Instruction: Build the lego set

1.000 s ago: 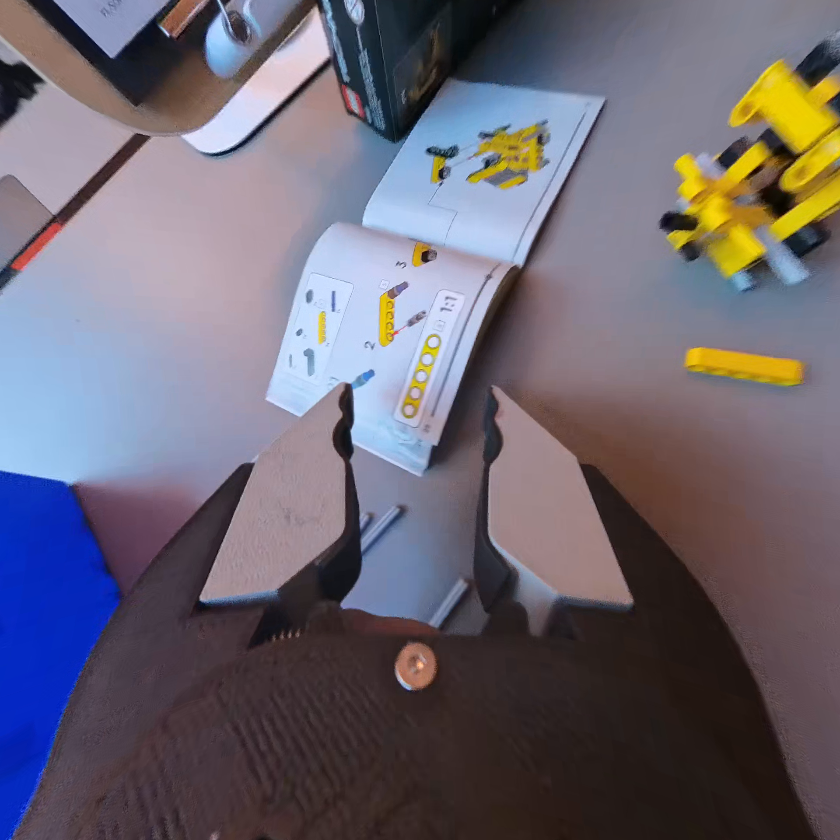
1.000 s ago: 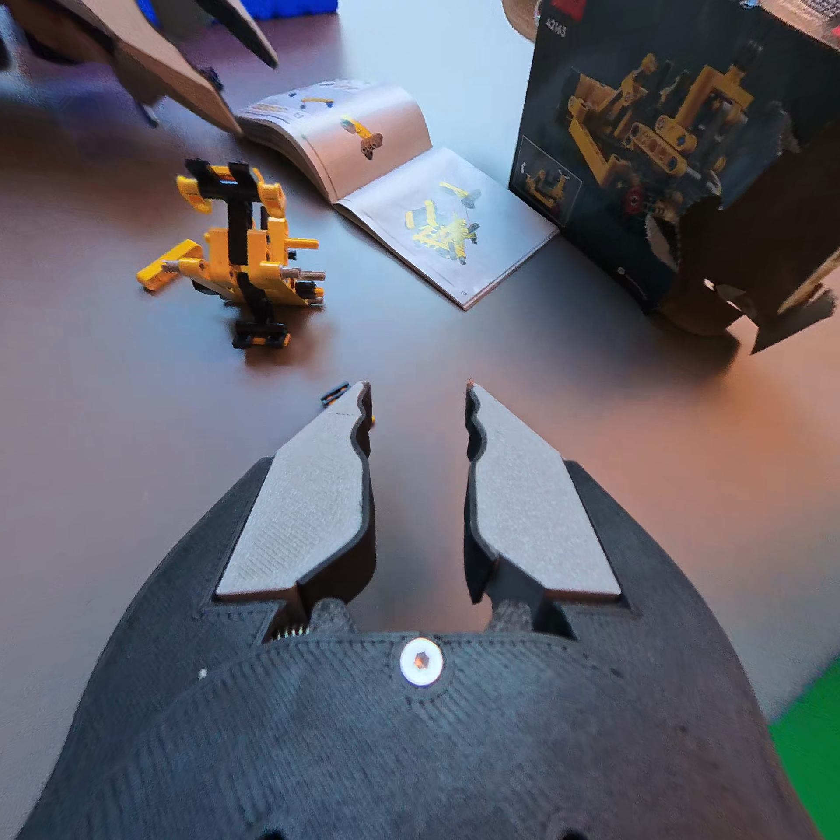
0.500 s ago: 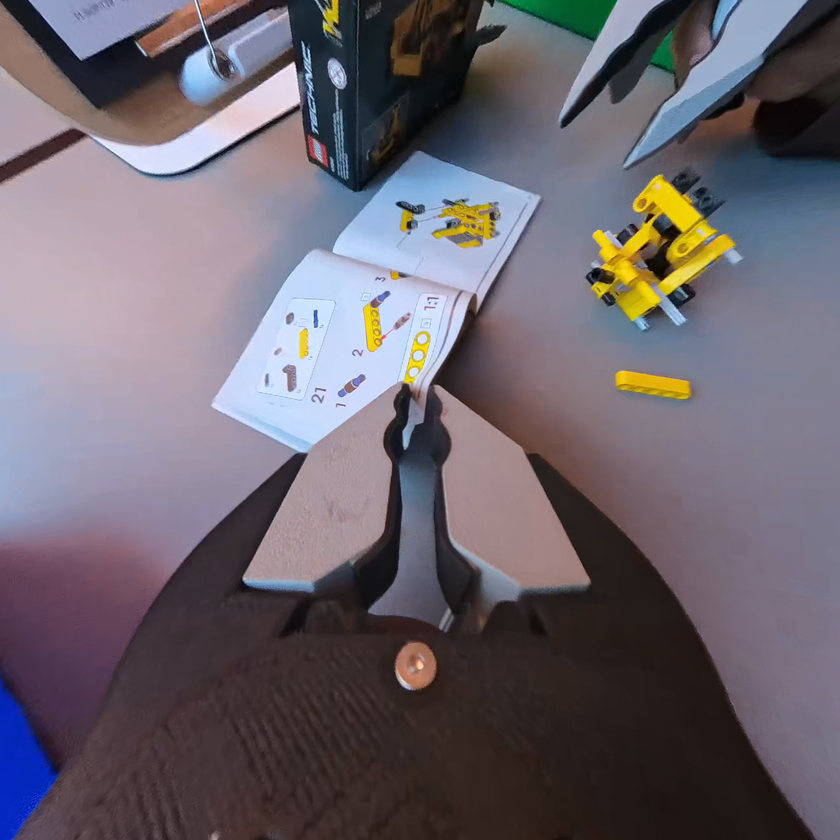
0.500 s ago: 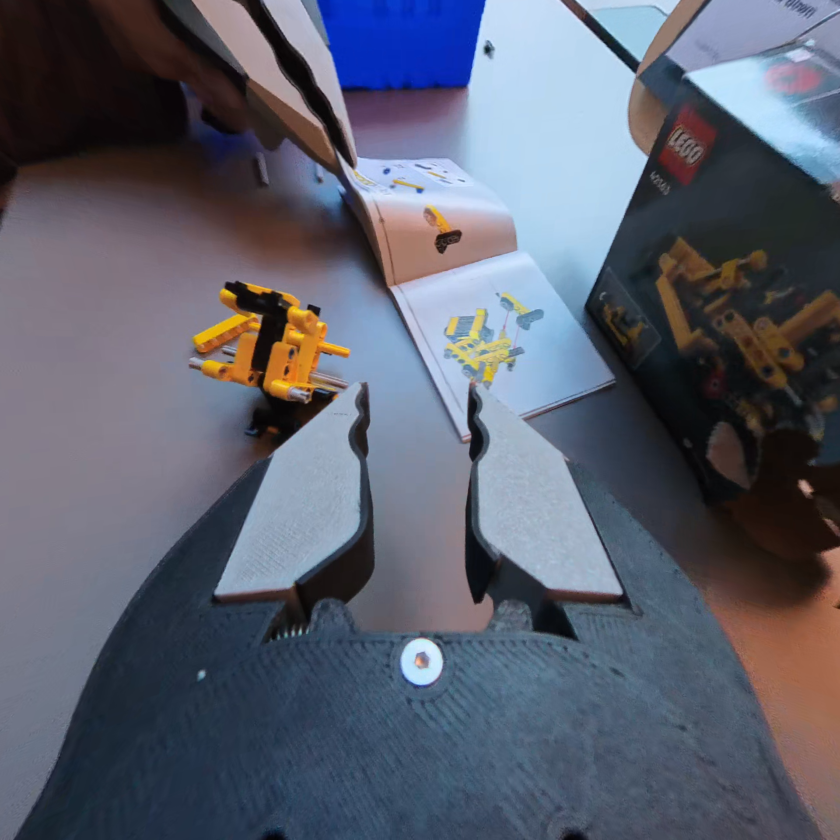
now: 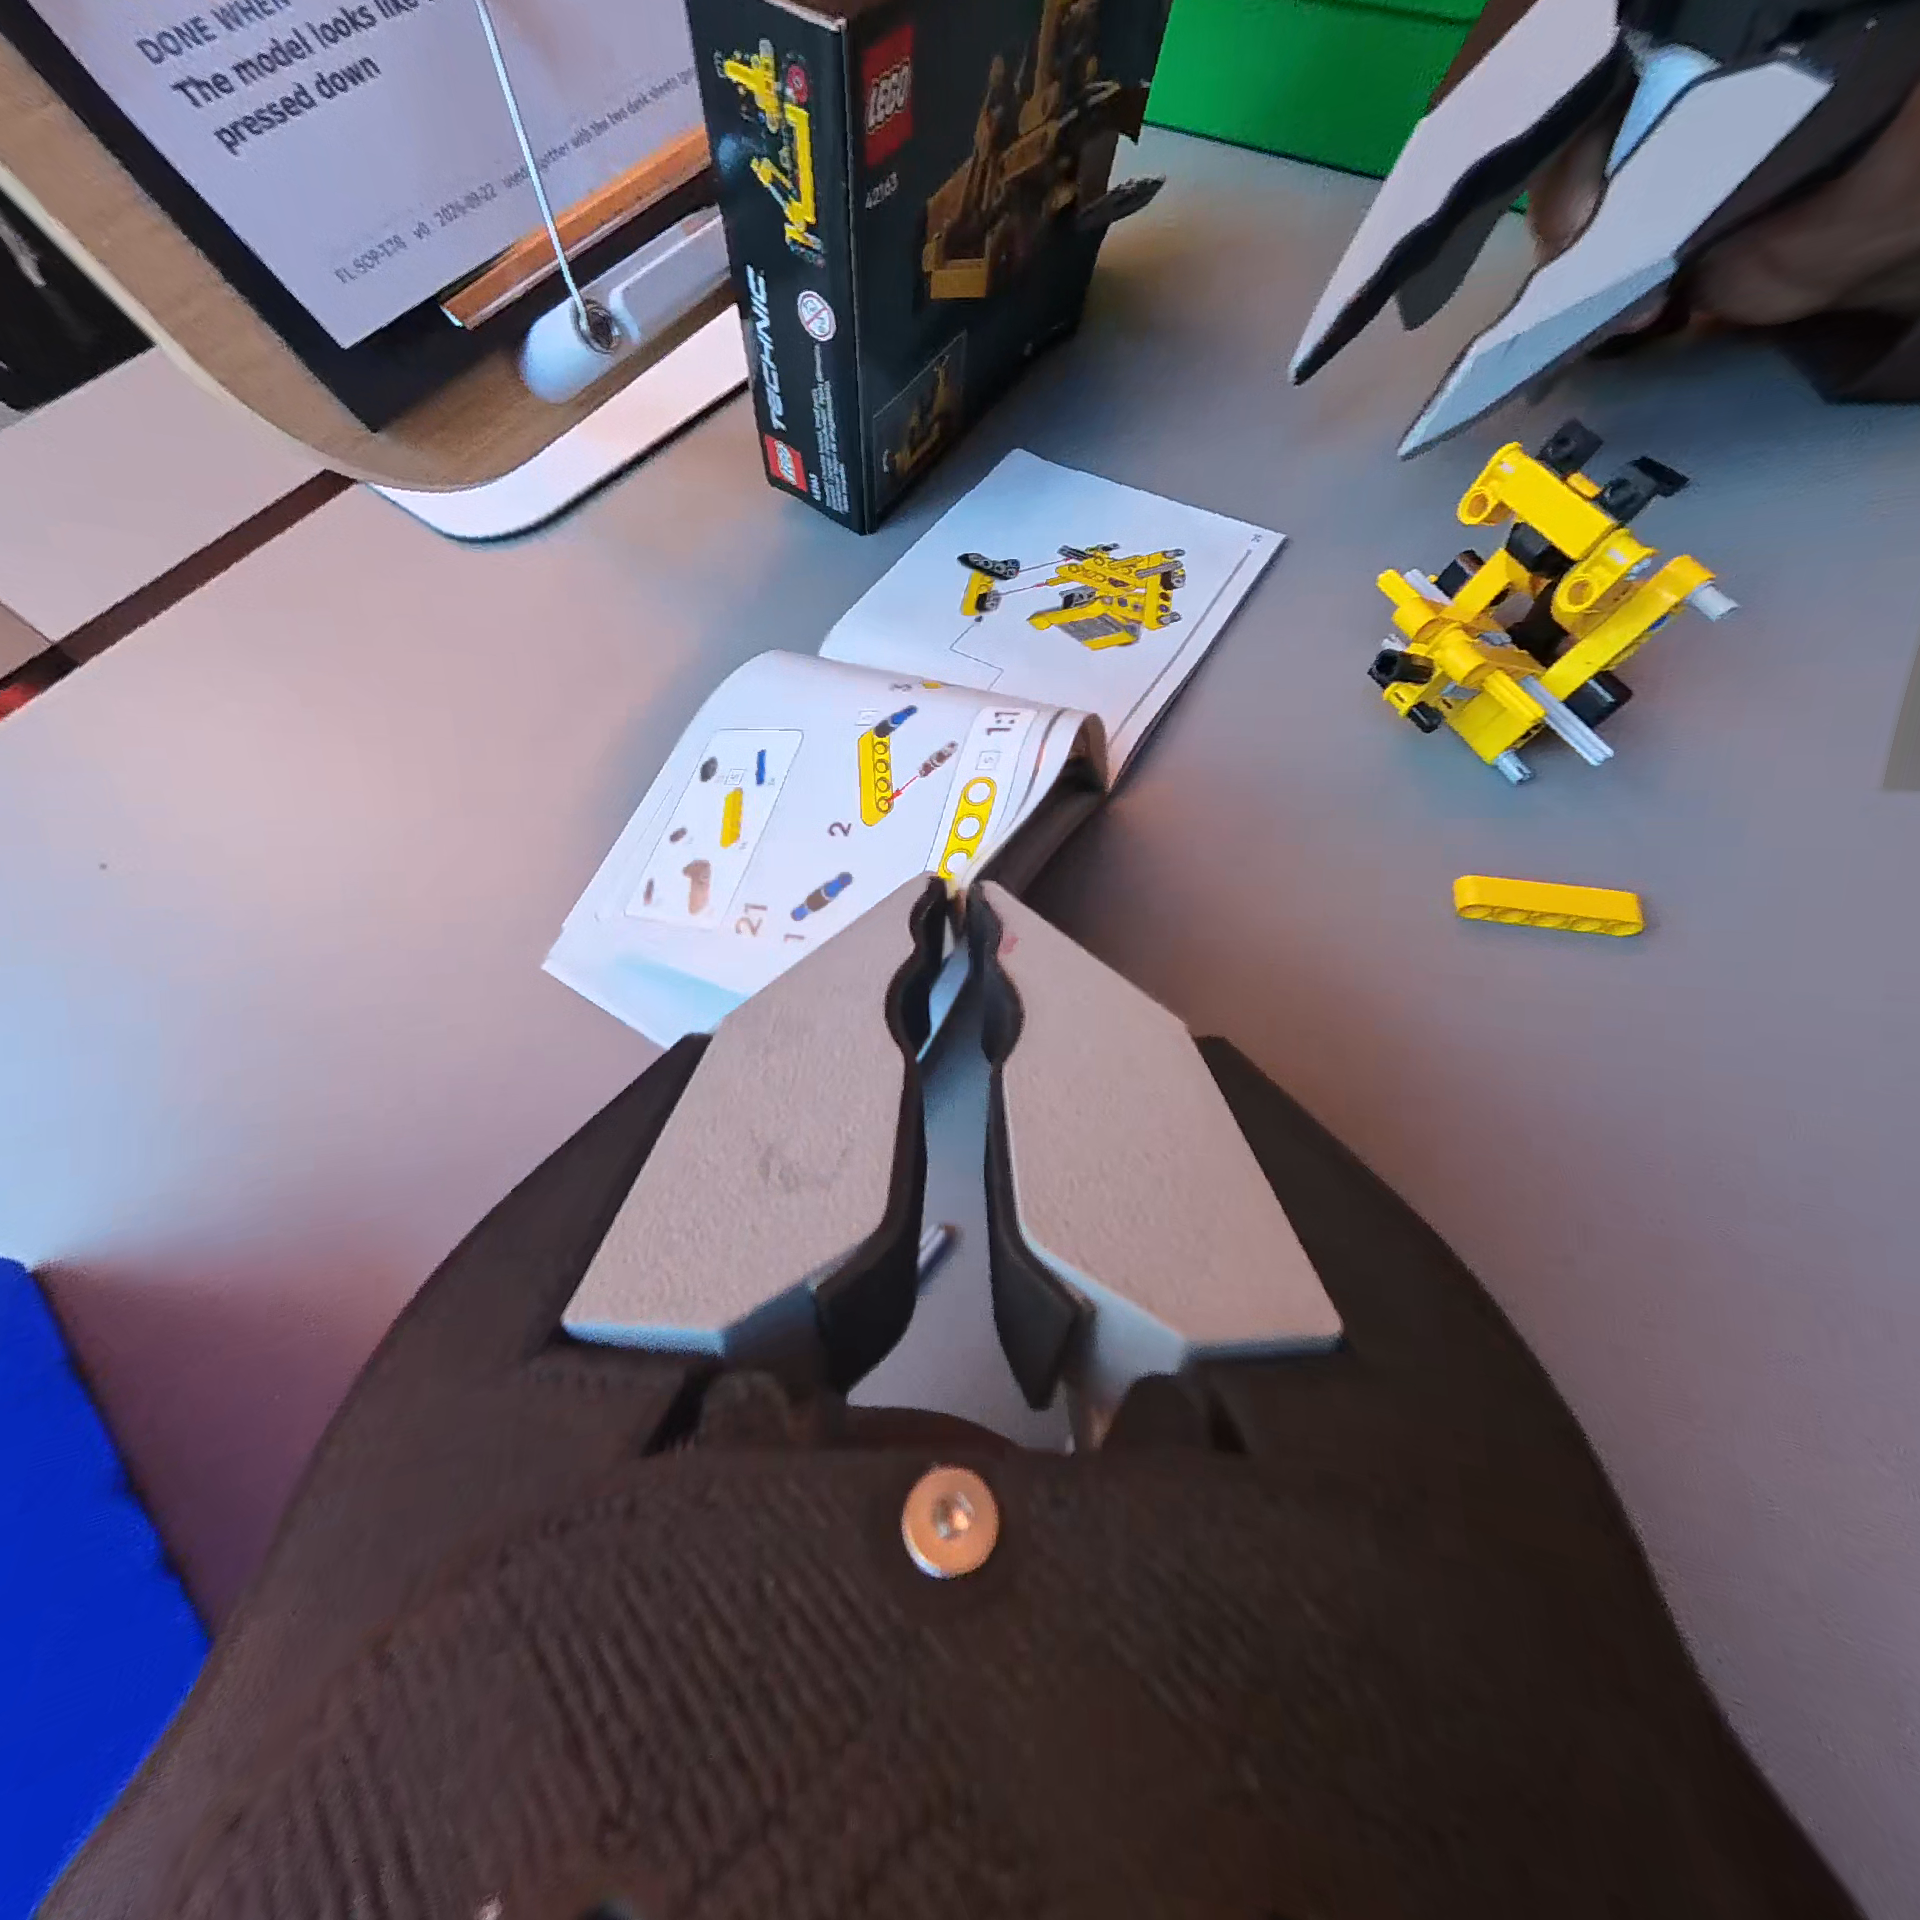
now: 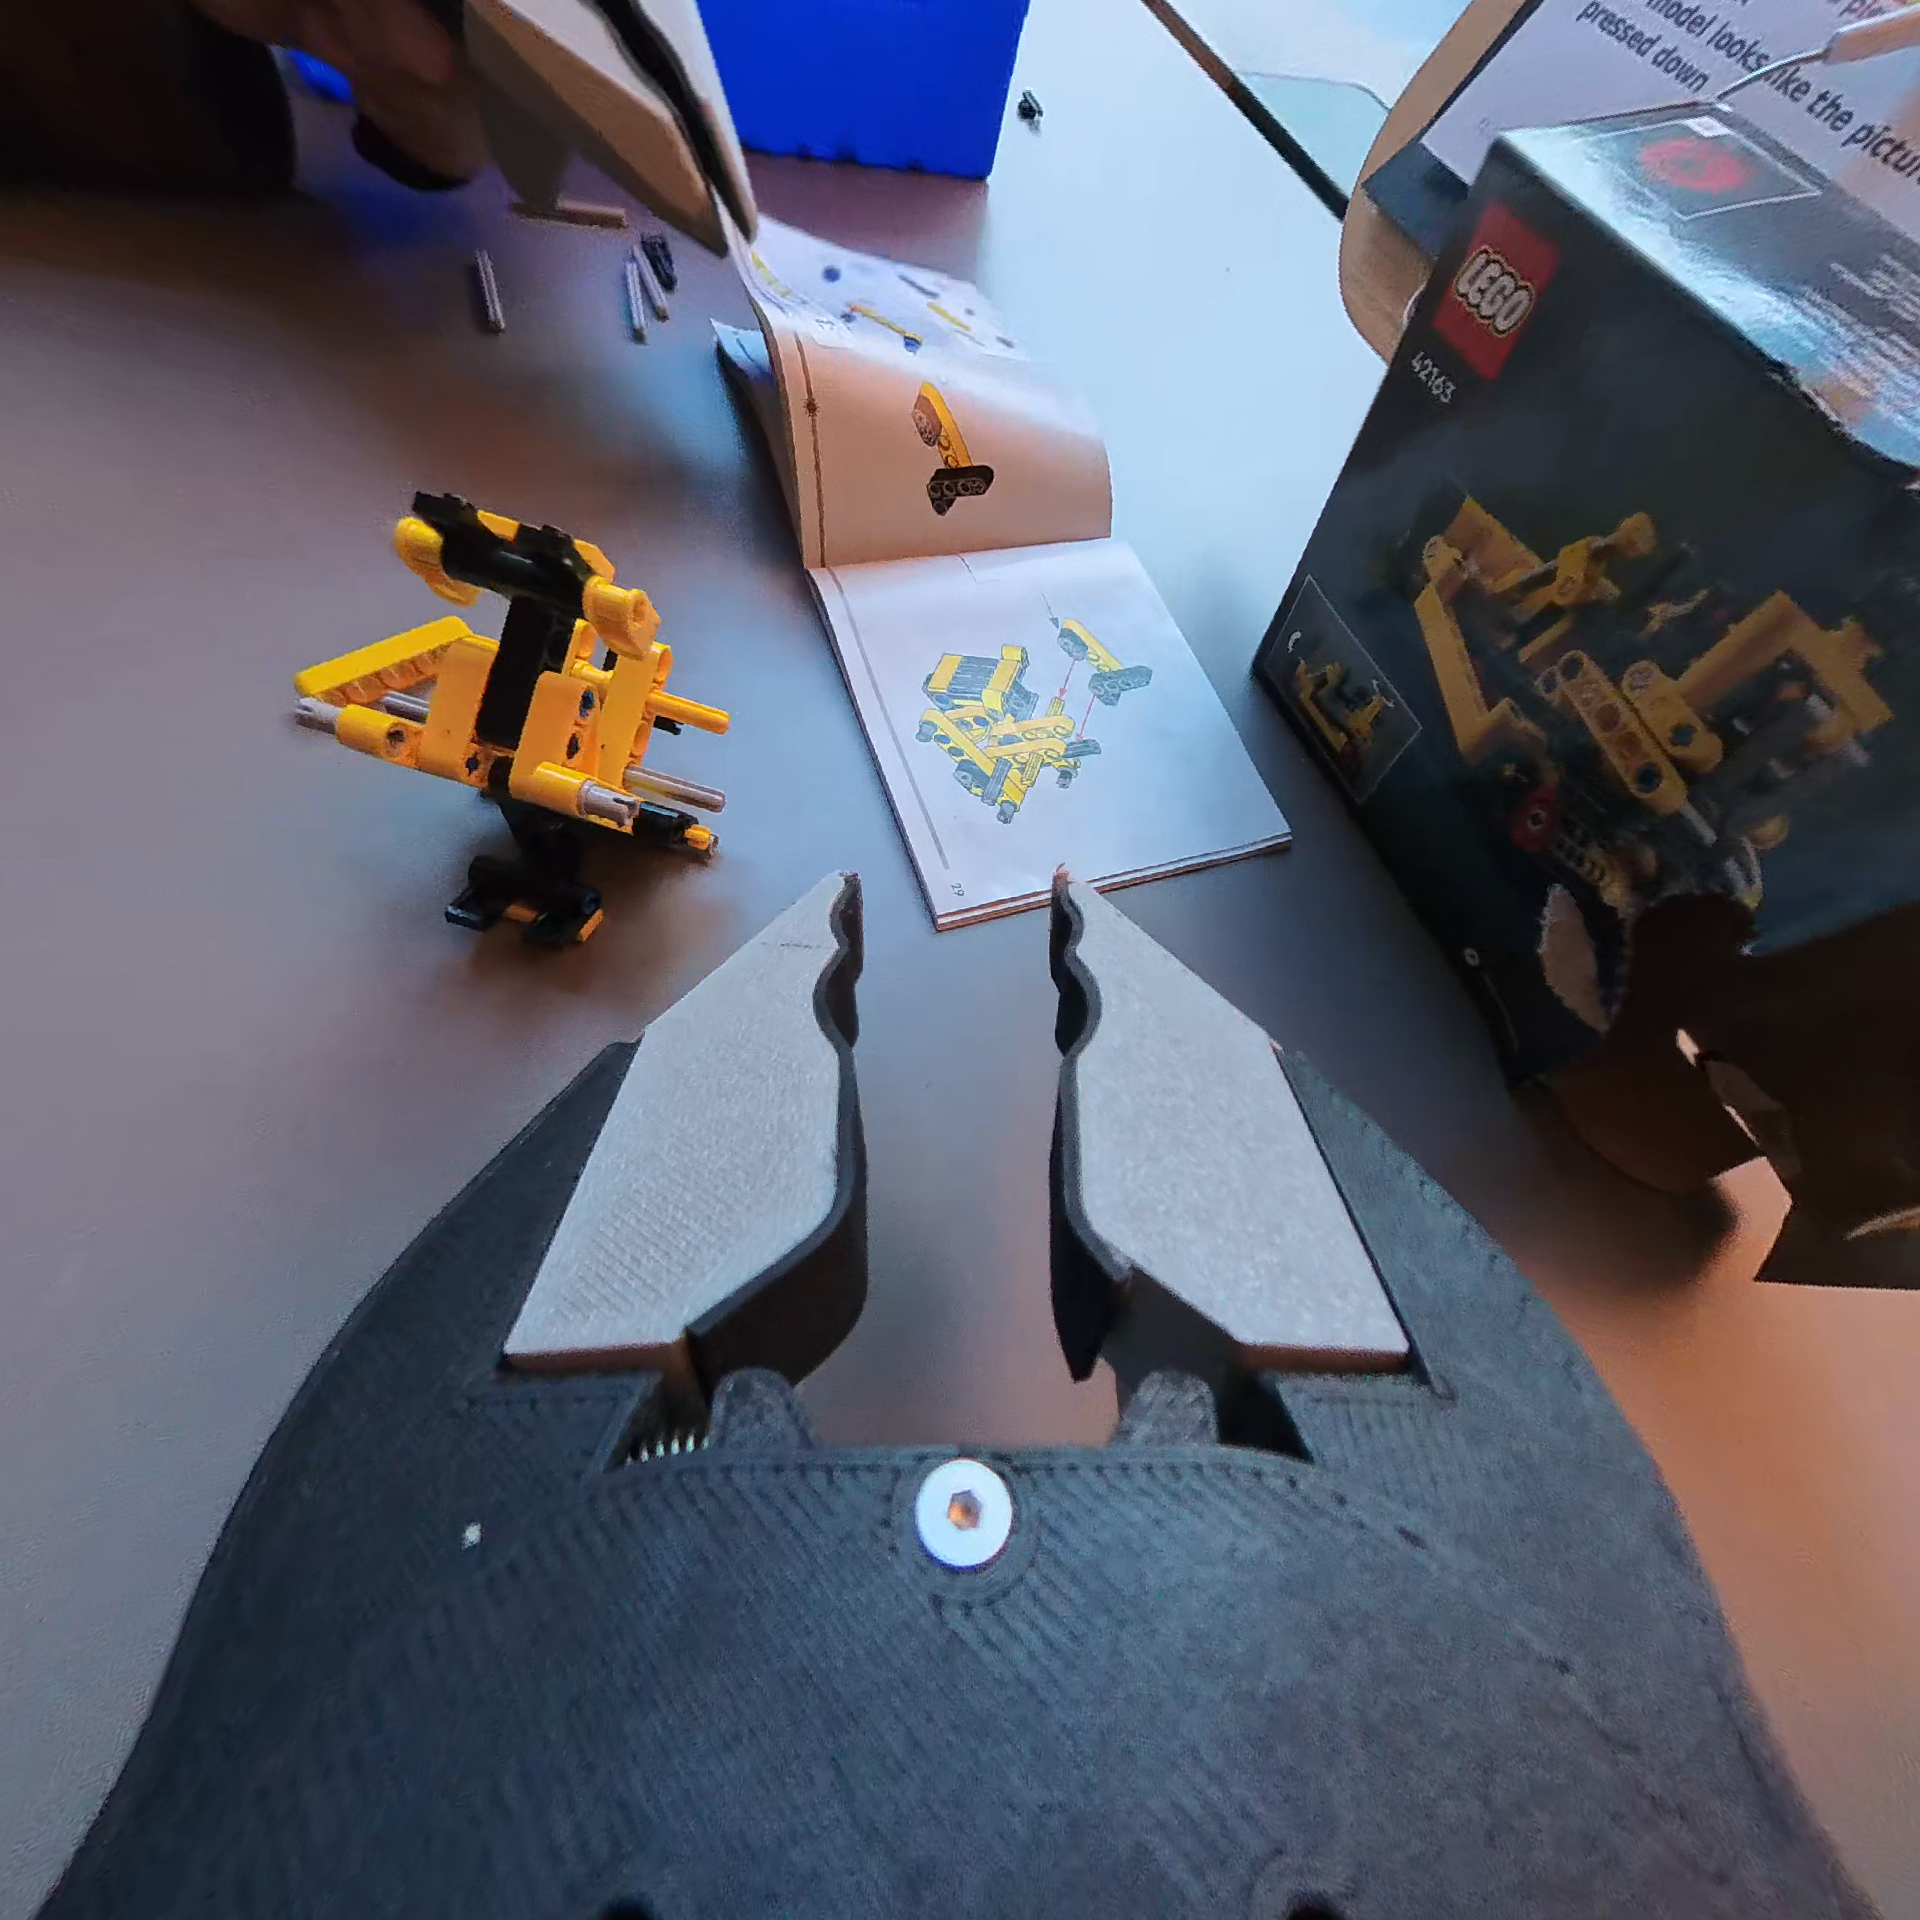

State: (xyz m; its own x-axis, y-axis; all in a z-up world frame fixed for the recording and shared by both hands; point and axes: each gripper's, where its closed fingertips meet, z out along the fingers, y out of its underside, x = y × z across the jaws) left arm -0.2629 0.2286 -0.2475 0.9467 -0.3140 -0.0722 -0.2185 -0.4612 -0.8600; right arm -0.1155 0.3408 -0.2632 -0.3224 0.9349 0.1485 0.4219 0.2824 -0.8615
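An open instruction booklet (image 5: 790, 810) lies on the grey table. My left gripper (image 5: 956, 904) is shut on the edge of its left page and holds that page curled up; it also shows in the right wrist view (image 6: 727, 223). A part-built yellow and black model (image 5: 1507, 634) stands right of the booklet, also seen in the right wrist view (image 6: 530, 686). A loose yellow beam (image 5: 1548, 906) lies in front of it. My right gripper (image 6: 954, 894) is open and empty, above the table near the booklet's (image 6: 1039, 727) corner; it shows far off in the left wrist view (image 5: 1351, 414).
The dark set box (image 5: 914, 239) stands behind the booklet, also in the right wrist view (image 6: 1610, 675). A stand with a printed sheet (image 5: 343, 156) is beside it. Grey axles (image 6: 488, 291) lie near a blue bin (image 6: 862, 73). A green bin (image 5: 1278, 83) is far back. Some 20 cm of space lies between my two pairs of fingers.
My left gripper went from open to shut on the booklet page, and the page has lifted and curled. My right gripper moved forward, closer to the model and the booklet.
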